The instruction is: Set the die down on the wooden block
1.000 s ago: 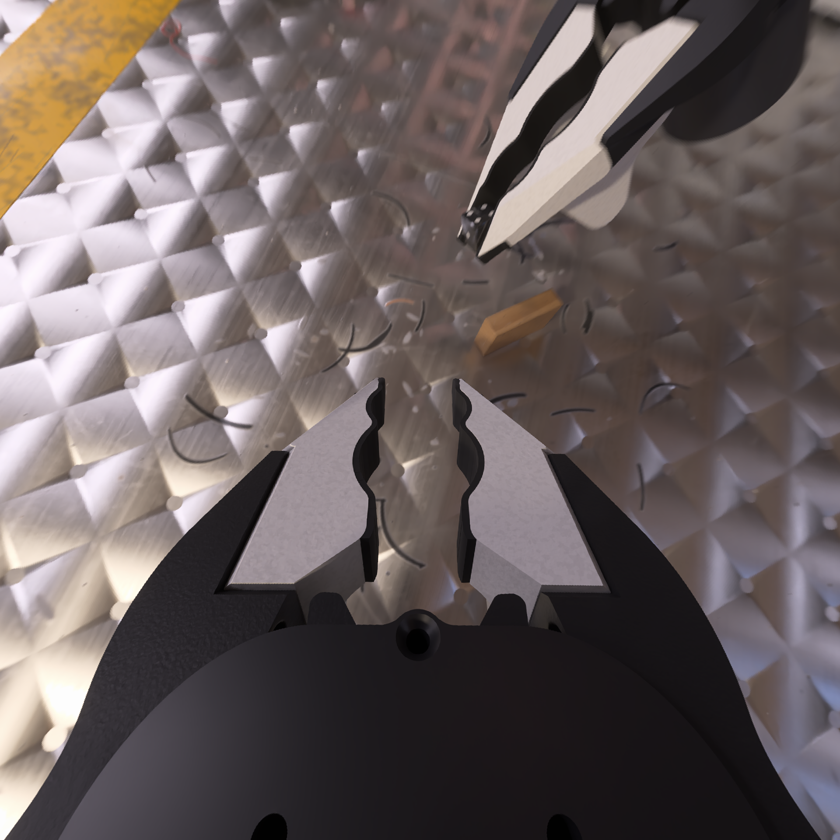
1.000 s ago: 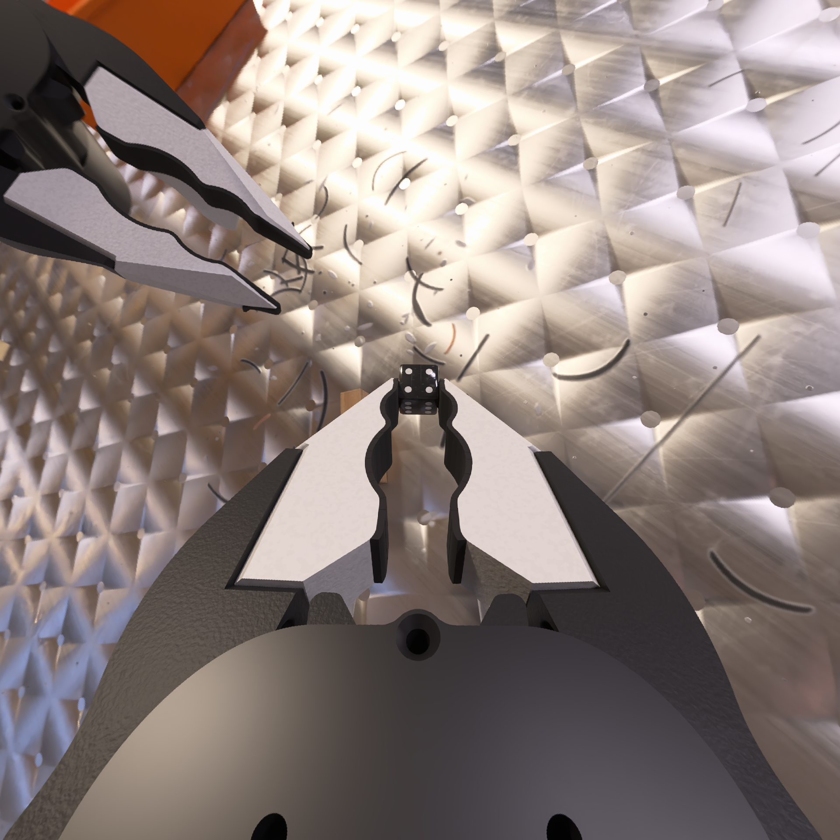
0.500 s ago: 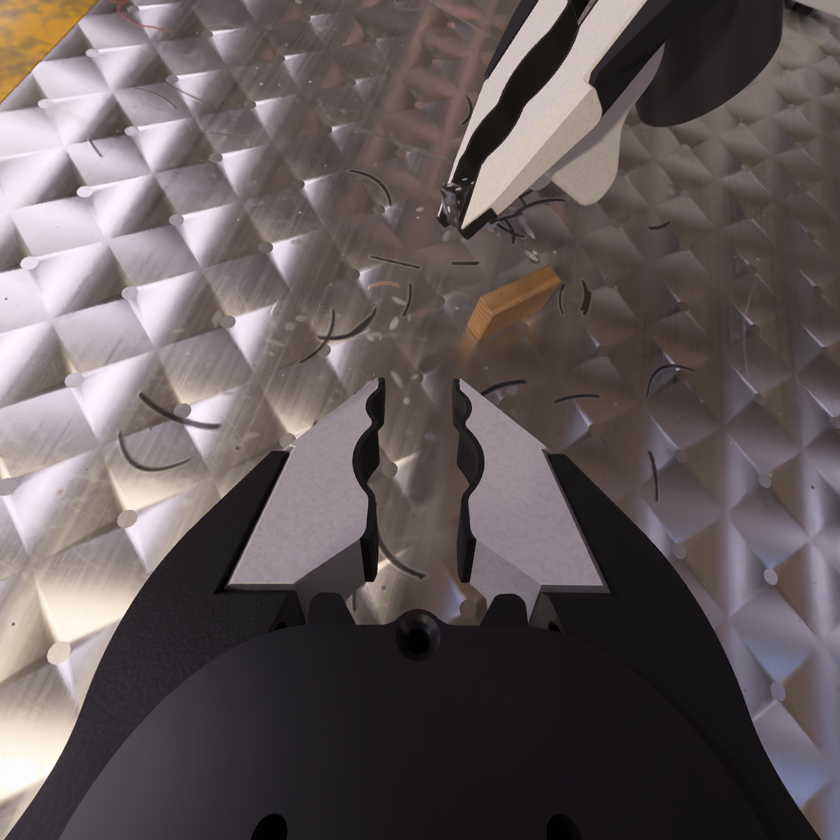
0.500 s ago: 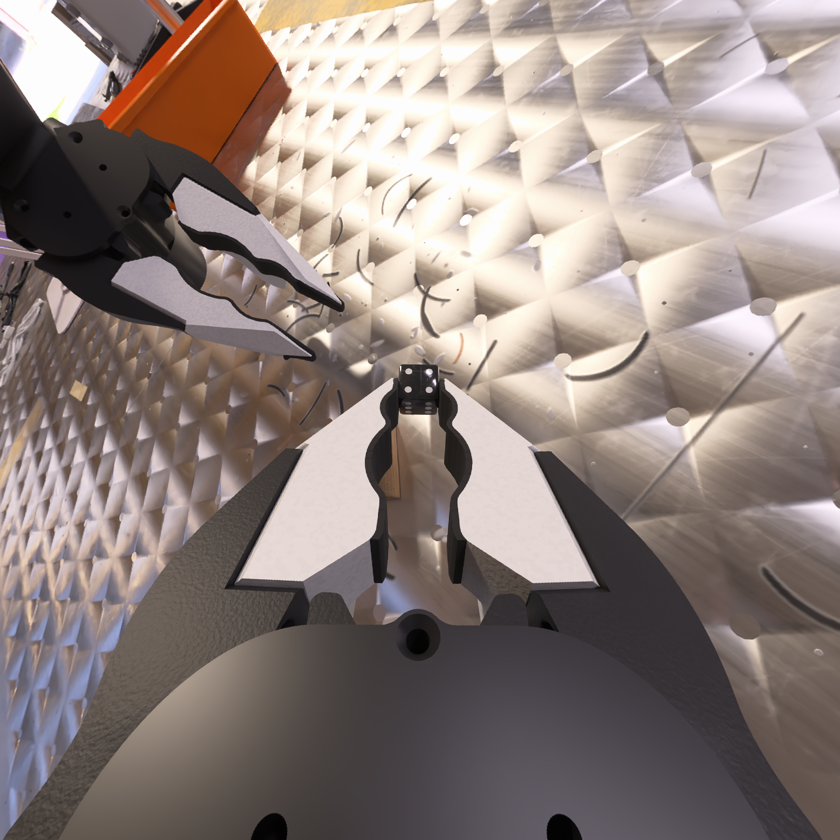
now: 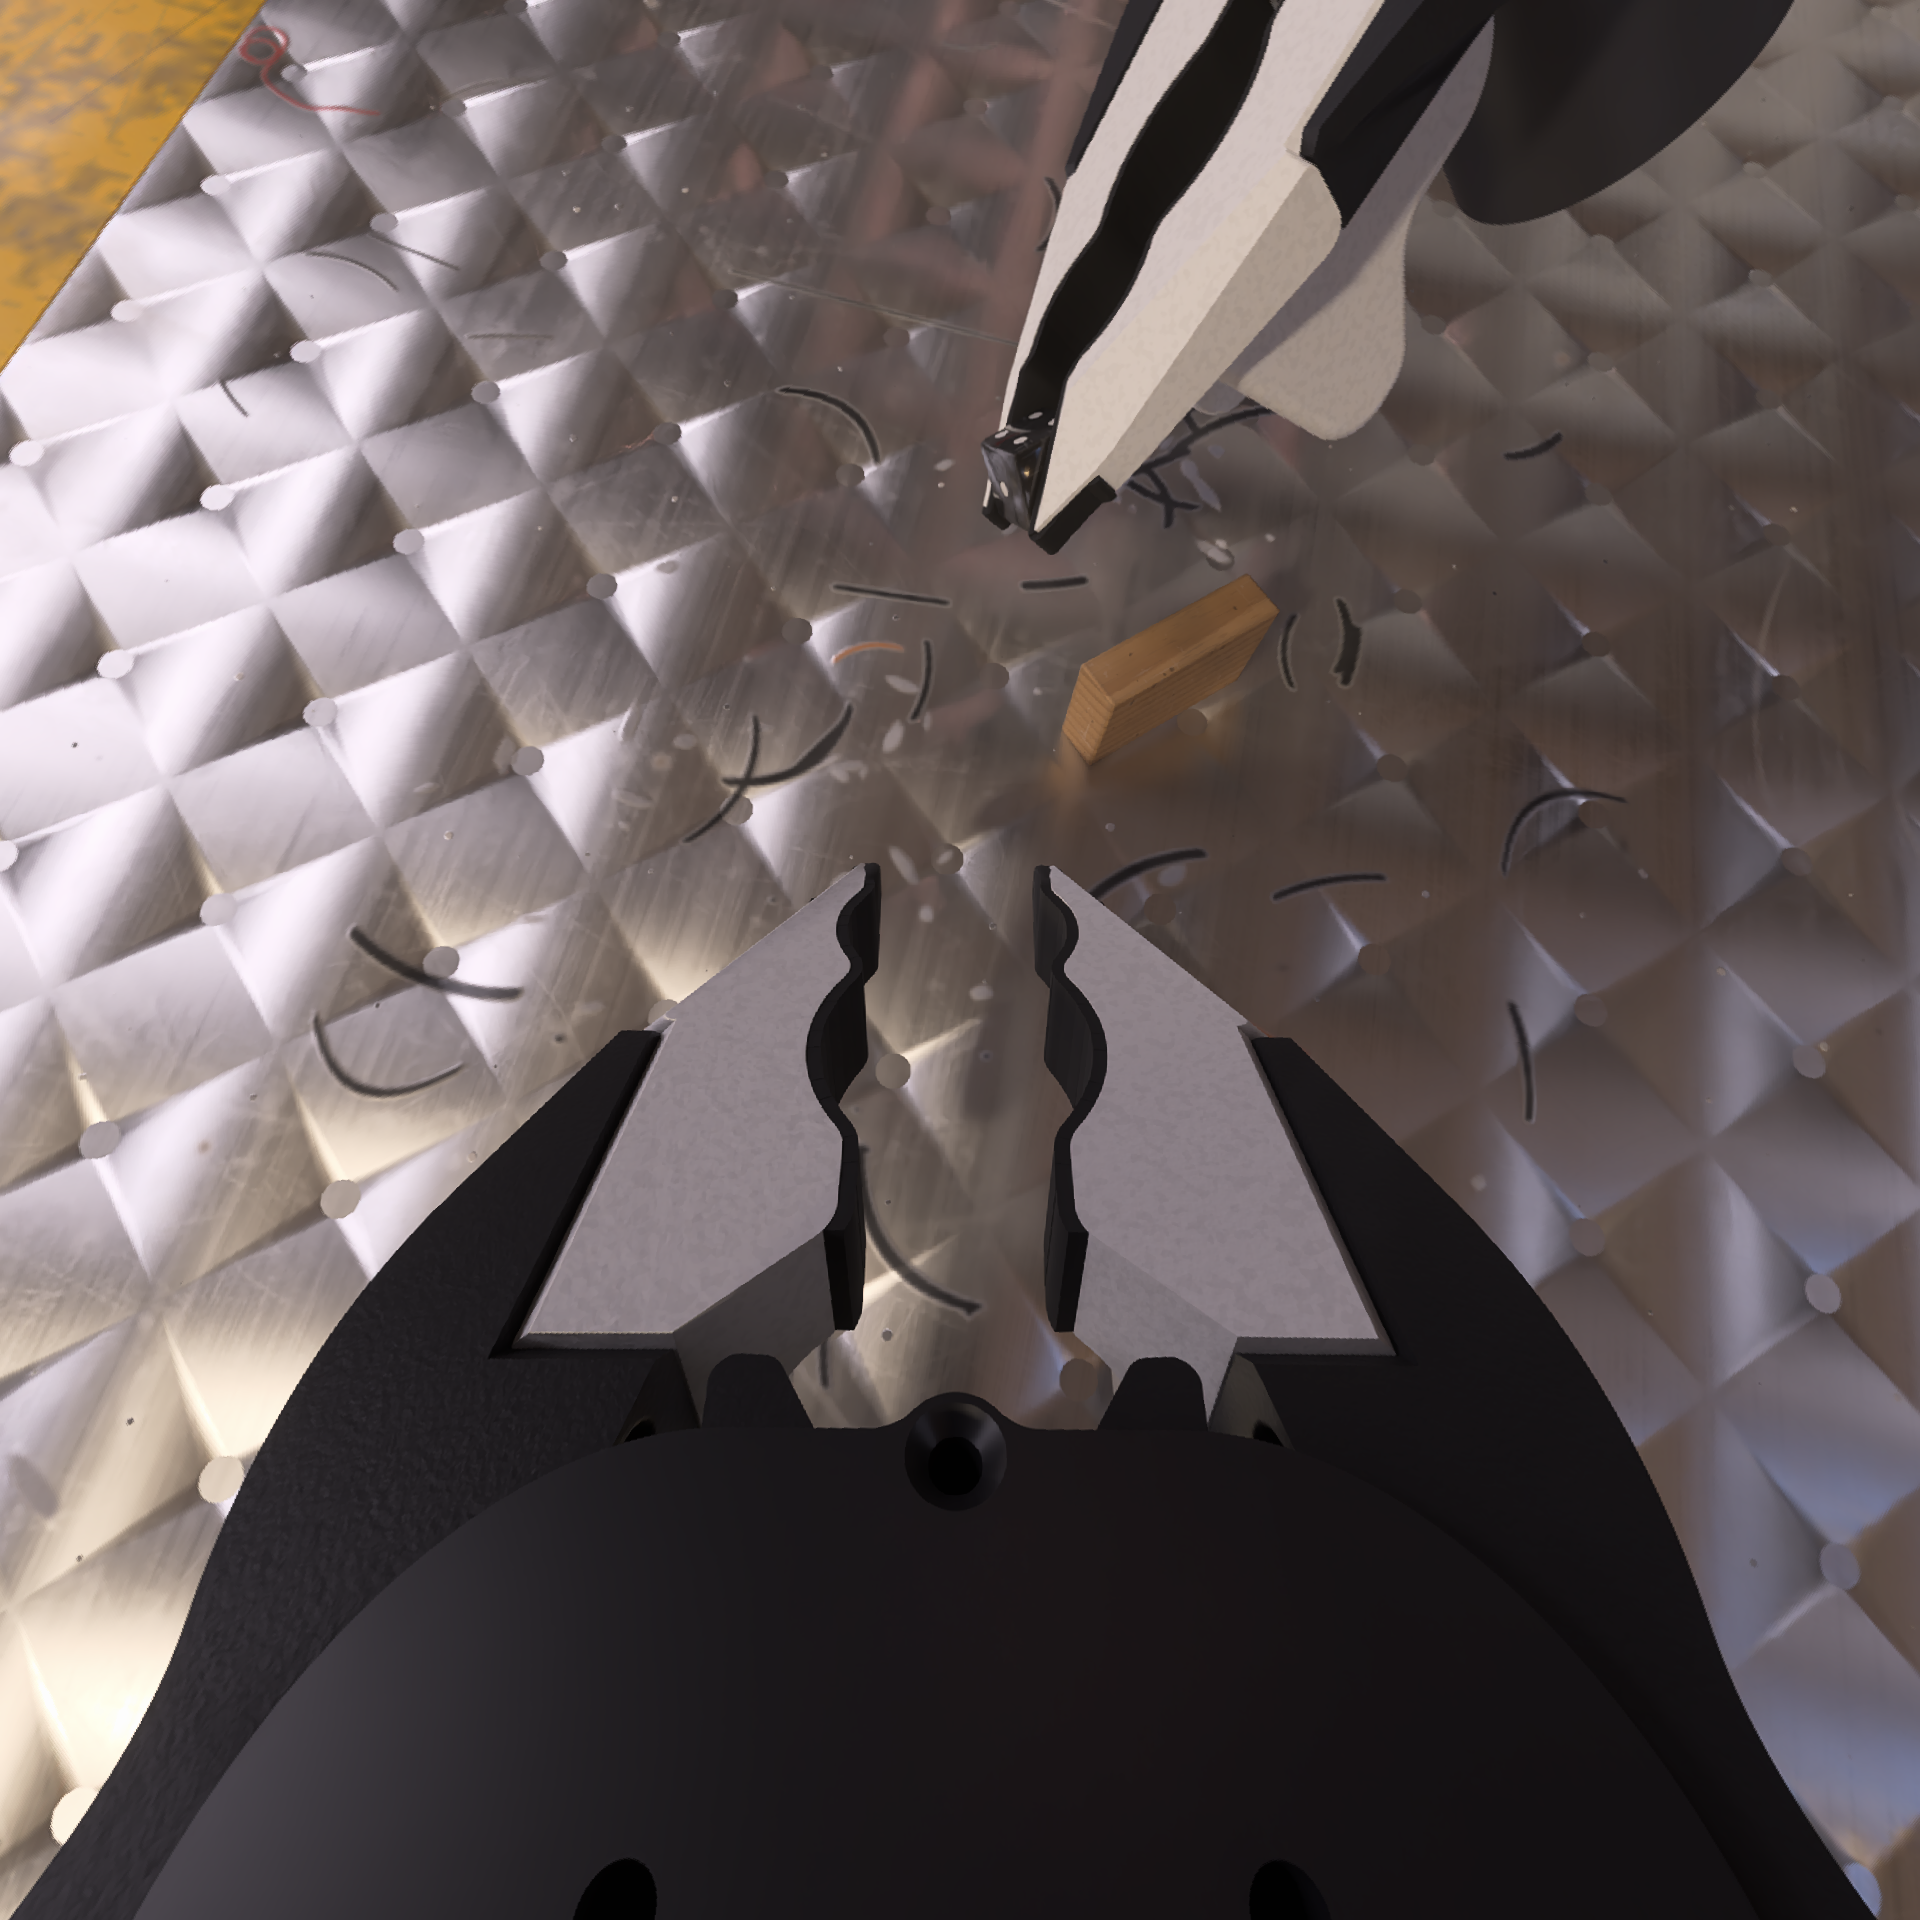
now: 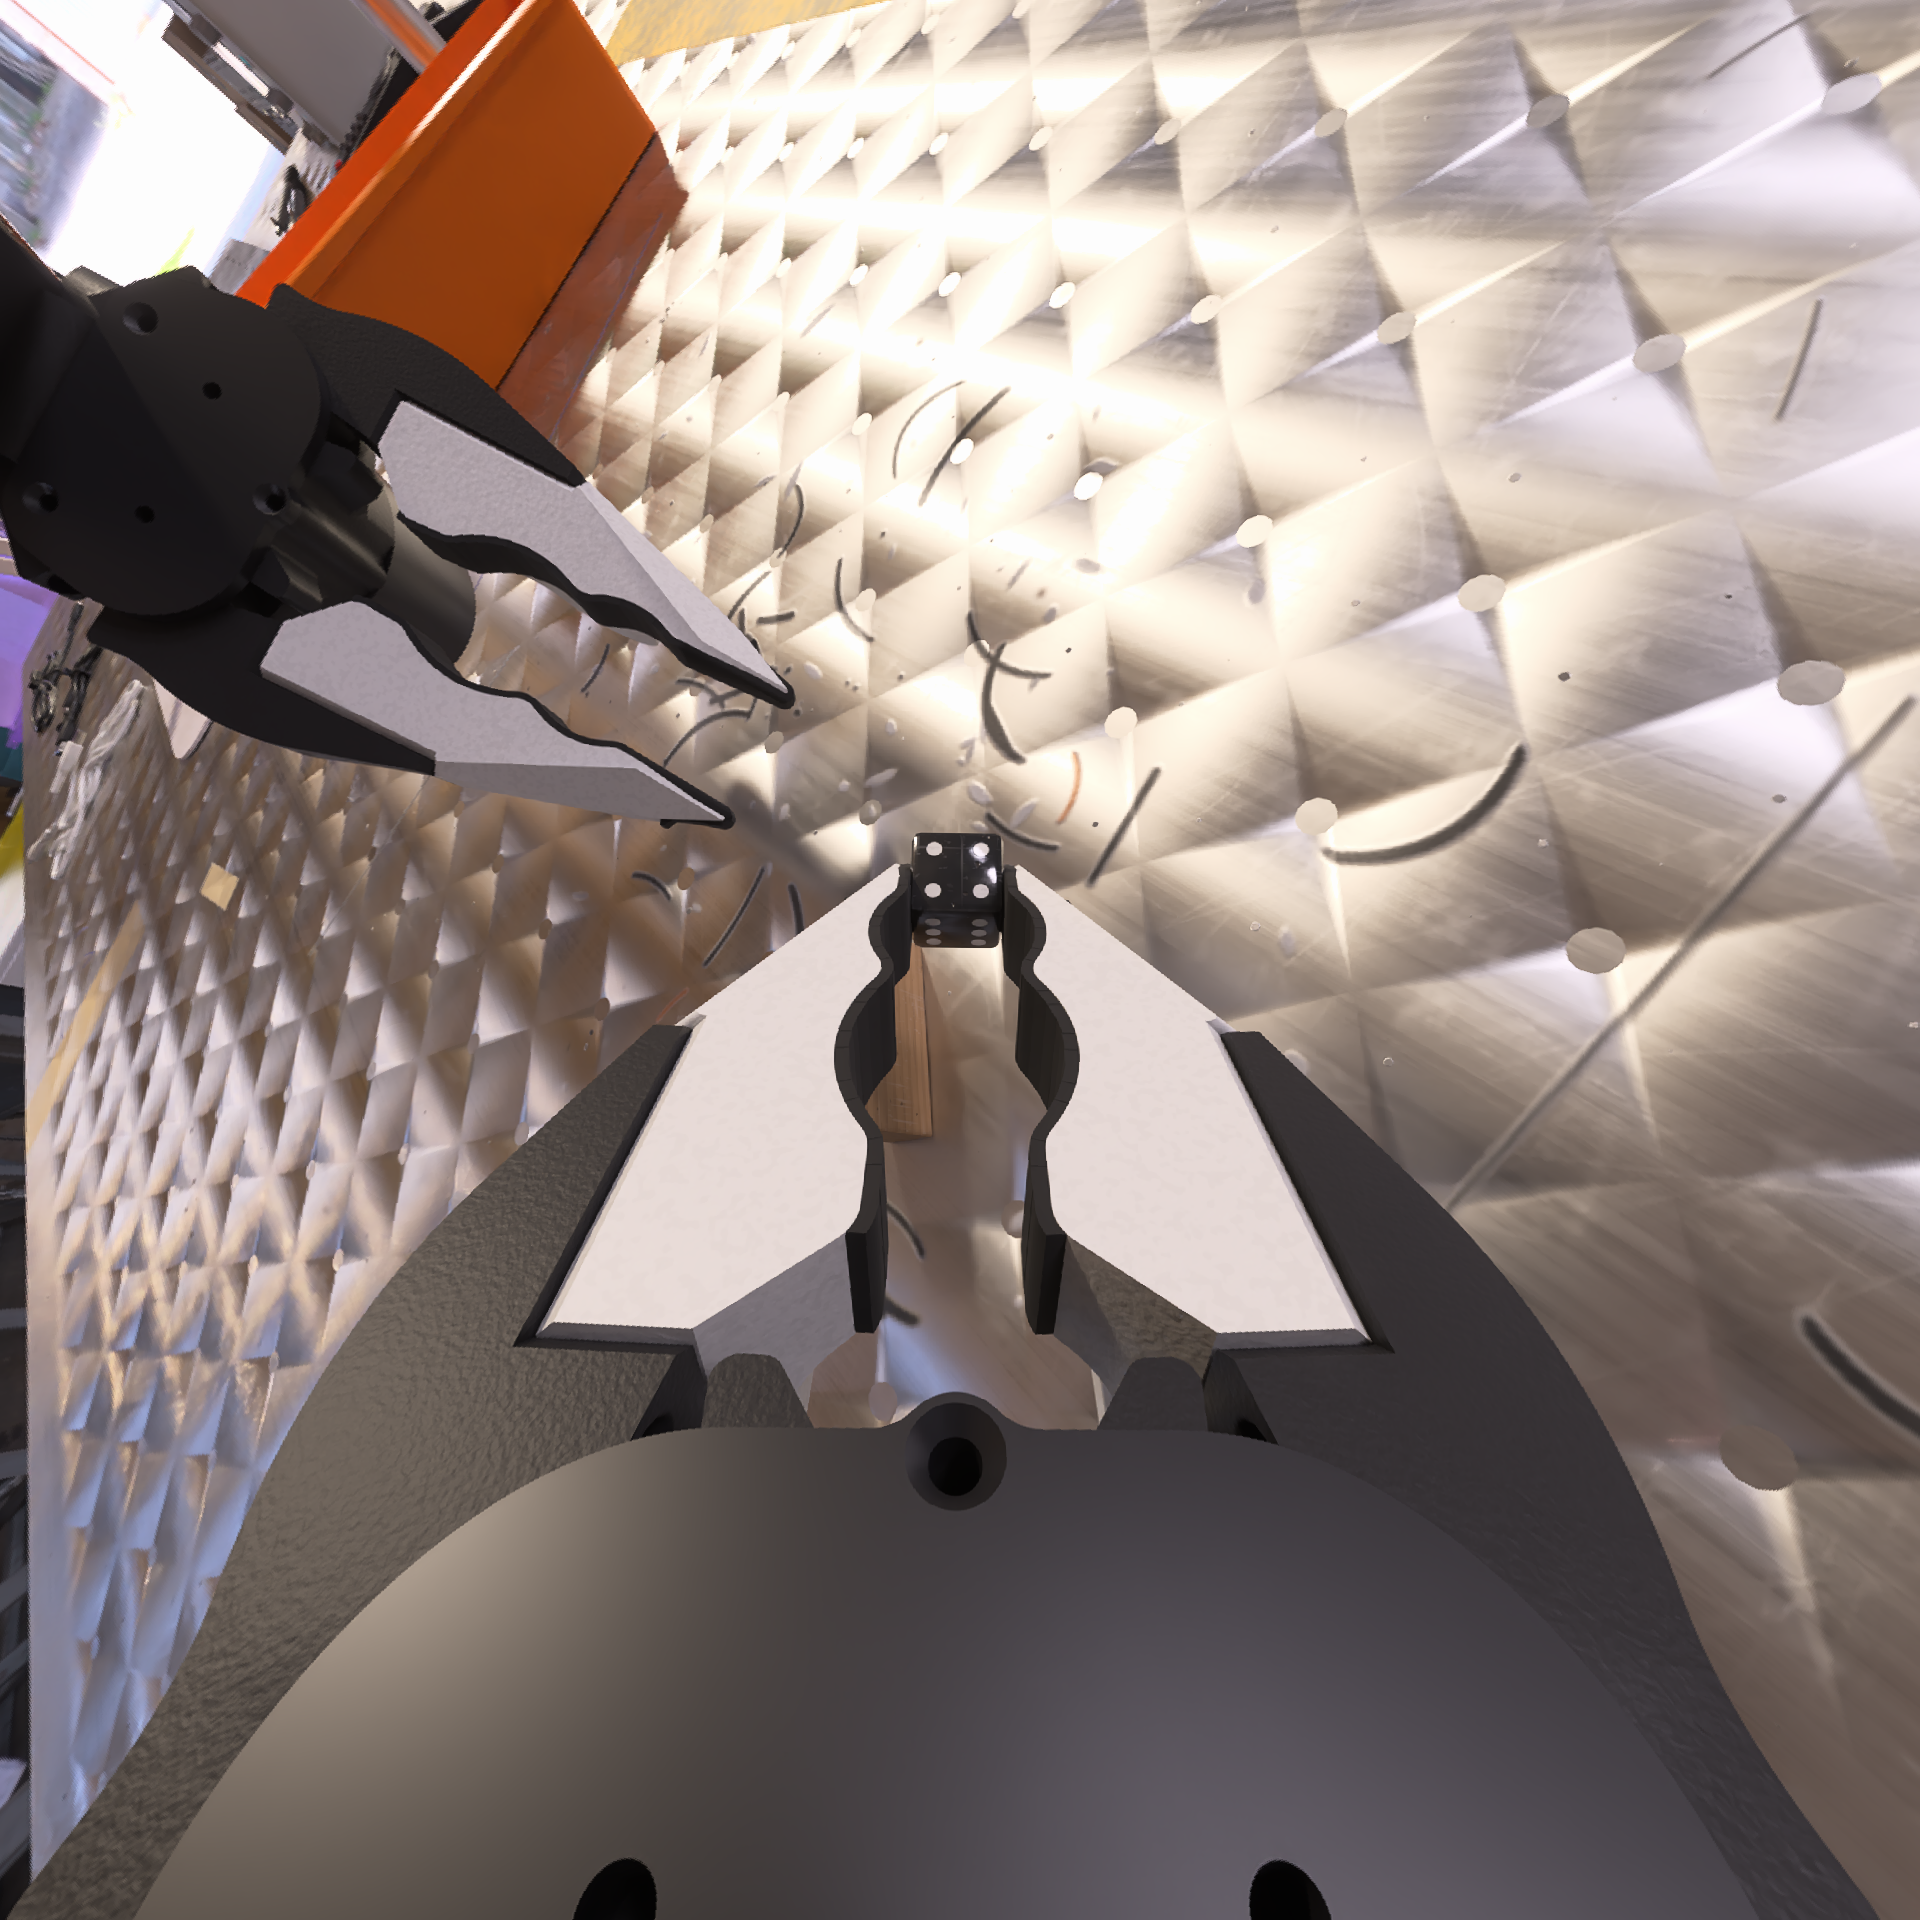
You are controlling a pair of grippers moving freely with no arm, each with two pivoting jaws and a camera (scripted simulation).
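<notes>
A small black die (image 6: 956, 886) with white pips sits pinched between the tips of my right gripper (image 6: 957, 891), which is shut on it. In the left wrist view the right gripper (image 5: 1034, 497) comes in from the upper right with the die (image 5: 1013, 480) at its tips, held above the metal surface, up and left of the wooden block (image 5: 1169, 668). A strip of the block (image 6: 906, 1060) shows between the right gripper's fingers, below the die. My left gripper (image 5: 956, 883) is open and empty, short of the block; it also shows in the right wrist view (image 6: 756, 753).
The surface is a shiny embossed metal sheet (image 5: 416, 675) with dark curved scratches. An orange box (image 6: 468, 208) stands at the far edge in the right wrist view. A yellow band (image 5: 73, 135) runs along the upper left corner in the left wrist view.
The right gripper, with the die, has risen and shifted left of the block in the left wrist view. The left gripper has drawn back, and more of the block now shows between the right fingers.
</notes>
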